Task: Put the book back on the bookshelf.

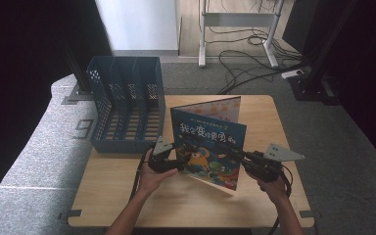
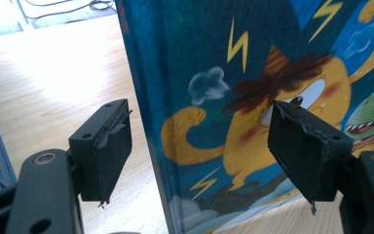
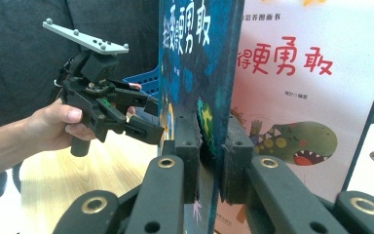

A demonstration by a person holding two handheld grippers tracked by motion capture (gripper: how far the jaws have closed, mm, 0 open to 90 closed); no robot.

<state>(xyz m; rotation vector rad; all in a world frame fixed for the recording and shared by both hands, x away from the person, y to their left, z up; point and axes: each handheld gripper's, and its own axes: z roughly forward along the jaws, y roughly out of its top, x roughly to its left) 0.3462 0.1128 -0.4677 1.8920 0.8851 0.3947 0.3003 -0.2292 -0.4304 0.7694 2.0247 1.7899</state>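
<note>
High view: right gripper [image 1: 236, 152] clamps upright picture book [image 1: 210, 147] beside blue file rack [image 1: 127, 105]; left gripper [image 1: 180, 161] jaws open, straddling spine. Step: steadying book. Next: left closes, then slot book into rack.

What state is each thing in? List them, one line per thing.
Picture book: upright on the table, opened like a tent, front cover gripped at its edge.
Right gripper: shut on the picture book's cover.
Left gripper: open, fingers either side of the book's spine edge, not pressing.
File rack: upright, compartments empty.
Table: holds the book and the rack.
</note>
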